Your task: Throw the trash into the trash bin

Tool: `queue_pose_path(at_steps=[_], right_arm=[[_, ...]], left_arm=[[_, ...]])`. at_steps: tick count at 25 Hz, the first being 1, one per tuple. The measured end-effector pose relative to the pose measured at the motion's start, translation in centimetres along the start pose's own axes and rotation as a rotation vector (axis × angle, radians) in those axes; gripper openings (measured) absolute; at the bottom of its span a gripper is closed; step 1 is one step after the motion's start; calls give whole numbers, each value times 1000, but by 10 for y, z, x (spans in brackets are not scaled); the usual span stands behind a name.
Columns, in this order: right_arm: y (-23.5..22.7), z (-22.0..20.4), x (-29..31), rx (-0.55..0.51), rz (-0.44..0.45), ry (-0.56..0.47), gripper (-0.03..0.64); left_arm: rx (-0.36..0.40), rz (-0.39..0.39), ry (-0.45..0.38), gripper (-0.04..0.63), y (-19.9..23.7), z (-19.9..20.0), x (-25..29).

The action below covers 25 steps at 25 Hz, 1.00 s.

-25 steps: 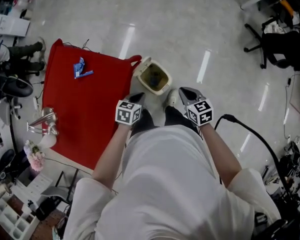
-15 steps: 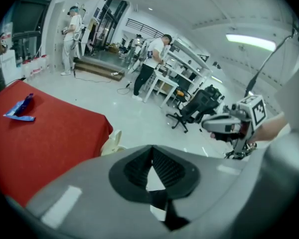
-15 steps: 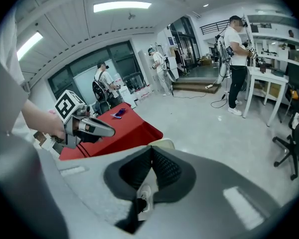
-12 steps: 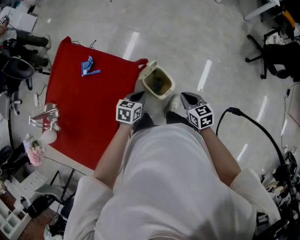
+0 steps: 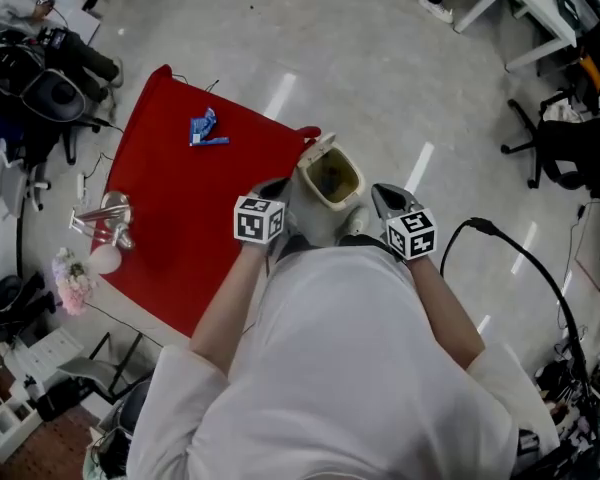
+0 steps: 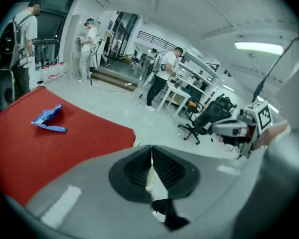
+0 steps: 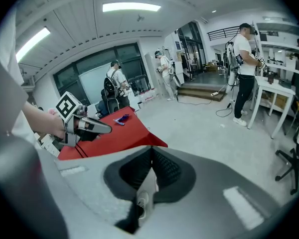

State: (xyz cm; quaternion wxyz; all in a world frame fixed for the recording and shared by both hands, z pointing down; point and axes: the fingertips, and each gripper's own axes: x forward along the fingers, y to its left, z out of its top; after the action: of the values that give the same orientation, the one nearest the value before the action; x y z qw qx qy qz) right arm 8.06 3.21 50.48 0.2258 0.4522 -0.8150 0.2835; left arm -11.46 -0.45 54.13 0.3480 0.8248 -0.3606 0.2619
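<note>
A crumpled blue wrapper (image 5: 206,128) lies on the far part of the red table (image 5: 180,228); it also shows as the blue wrapper (image 6: 49,119) in the left gripper view. The cream trash bin (image 5: 331,175) stands open on the floor at the table's right corner. My left gripper (image 5: 277,188) hovers just left of the bin, shut with nothing seen in it; its jaws meet in the left gripper (image 6: 150,149) view. My right gripper (image 5: 381,194) is just right of the bin, also shut and empty, as the right gripper (image 7: 151,152) view shows.
A shiny metal stand (image 5: 104,219) and pink flowers (image 5: 69,290) sit at the table's left edge. A black cable (image 5: 520,258) loops over the floor on the right. Office chairs (image 5: 565,133), desks and several people ring the room.
The table and bin have slid right and down in the head view, and the bin now sits closer between the two grippers. Both grippers stay shut.
</note>
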Motion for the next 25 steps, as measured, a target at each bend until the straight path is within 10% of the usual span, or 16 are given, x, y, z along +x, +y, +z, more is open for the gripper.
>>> queue_pose_path(at_steps=[25], right_arm=[[71, 64, 86, -137, 127, 7, 2]], left_arm=[[0, 339, -140, 140, 197, 41, -96]])
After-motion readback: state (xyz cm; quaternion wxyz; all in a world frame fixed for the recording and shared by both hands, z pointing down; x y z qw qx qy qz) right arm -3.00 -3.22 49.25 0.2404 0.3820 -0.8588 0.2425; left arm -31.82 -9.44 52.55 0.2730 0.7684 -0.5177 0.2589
